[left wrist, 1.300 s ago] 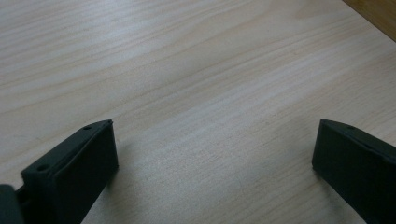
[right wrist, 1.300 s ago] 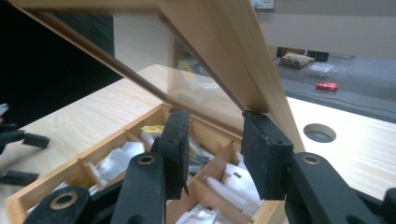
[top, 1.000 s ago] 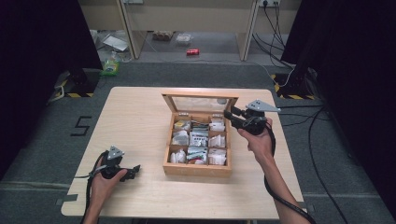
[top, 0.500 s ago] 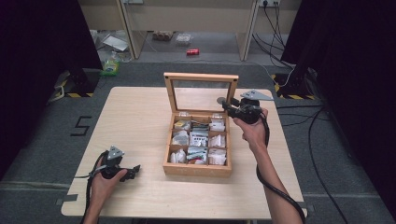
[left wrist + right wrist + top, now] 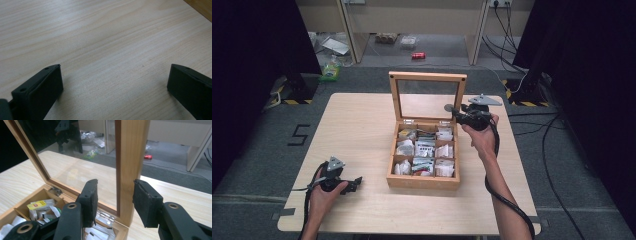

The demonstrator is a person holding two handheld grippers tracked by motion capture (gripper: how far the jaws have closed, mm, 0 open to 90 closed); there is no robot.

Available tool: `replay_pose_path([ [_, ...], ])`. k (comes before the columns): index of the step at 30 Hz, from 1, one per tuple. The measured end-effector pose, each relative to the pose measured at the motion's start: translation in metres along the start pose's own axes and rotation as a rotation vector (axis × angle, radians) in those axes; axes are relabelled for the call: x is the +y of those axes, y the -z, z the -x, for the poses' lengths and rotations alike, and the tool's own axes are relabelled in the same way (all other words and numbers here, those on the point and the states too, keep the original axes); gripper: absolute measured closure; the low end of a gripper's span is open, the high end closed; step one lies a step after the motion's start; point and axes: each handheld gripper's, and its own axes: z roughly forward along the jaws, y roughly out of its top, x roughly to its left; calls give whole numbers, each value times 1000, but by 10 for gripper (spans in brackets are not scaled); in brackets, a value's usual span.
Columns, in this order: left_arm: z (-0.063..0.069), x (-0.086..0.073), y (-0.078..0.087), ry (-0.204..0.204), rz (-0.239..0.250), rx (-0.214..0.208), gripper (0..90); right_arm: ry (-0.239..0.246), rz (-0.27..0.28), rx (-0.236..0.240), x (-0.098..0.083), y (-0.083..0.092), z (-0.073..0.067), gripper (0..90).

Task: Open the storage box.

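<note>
A wooden tea box (image 5: 424, 180) stands mid-table, its compartments full of tea bags (image 5: 424, 149). Its glass lid (image 5: 428, 76) stands upright at the back. My right gripper (image 5: 451, 111) is at the lid's right side rail. In the right gripper view the rail (image 5: 131, 150) sits between the jaws of that gripper (image 5: 115, 197). They have just been opening, and the left pad stands off the wood. Tea bags (image 5: 41, 206) show below them. My left gripper (image 5: 356, 183) rests open on the table's near left, with bare wood between its jaws (image 5: 113, 80).
The light wooden table (image 5: 357, 125) has free room left of the box and along its front edge. The right gripper's cable (image 5: 507, 205) trails off the near right corner. Beyond the table lie floor clutter, a red can (image 5: 418, 55) and cables.
The lid has swung from half raised to upright. My right gripper went up and back with it, and its jaws stand wider apart. The left hand has kept still.
</note>
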Motion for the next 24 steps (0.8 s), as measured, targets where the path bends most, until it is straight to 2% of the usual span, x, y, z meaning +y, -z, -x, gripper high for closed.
replay_pose_path([
  [12,0,0,0,0,-1,1,0,-10,-58,33,-17,7,1,534],
  [14,0,0,0,0,-1,1,0,-15,-57,36,-18,8,0,533],
  [17,0,0,0,0,0,1,0,-49,-10,90,-24,16,-3,528],
  [18,0,0,0,0,0,1,0,-49,-10,90,-24,16,-3,528],
  [20,0,0,0,0,-1,1,0,-13,-3,108,-31,23,-9,526],
  [24,0,0,0,0,0,1,0,-3,-10,132,-39,28,-17,523],
])
